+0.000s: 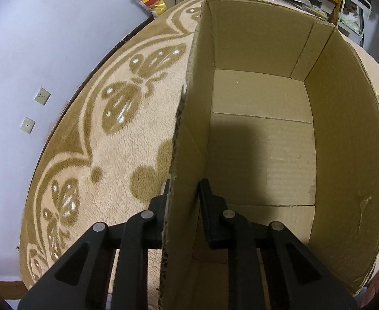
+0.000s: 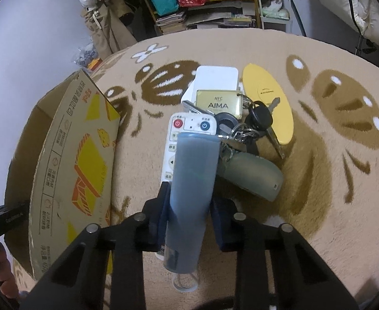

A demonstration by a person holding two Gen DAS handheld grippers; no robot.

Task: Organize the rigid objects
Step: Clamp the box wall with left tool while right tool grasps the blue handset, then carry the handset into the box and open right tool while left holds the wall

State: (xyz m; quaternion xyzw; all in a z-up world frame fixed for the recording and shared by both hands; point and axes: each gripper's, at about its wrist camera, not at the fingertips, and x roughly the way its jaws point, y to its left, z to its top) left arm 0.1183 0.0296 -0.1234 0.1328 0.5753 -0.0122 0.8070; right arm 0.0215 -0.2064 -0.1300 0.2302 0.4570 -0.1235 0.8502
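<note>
The left tool (image 1: 183,196) was pinched shut on the near wall of the empty cardboard box (image 1: 261,134), one finger inside, one outside. The box stood on a beige patterned blanket (image 2: 318,180). The right tool (image 2: 189,206) gripped a grey-blue tube (image 2: 192,186) above a white remote (image 2: 187,129), beside a key bunch (image 2: 251,121), a yellow card (image 2: 267,95) and a grey case (image 2: 251,173).

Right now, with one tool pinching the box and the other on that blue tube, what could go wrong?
1. The blue tube lies on the white remote beside the keys; lifting it could drag them.
2. It is smooth and round, so it might slip from the right gripper.
3. The left gripper clamps only the cardboard box wall, which could bend or tip.
</note>
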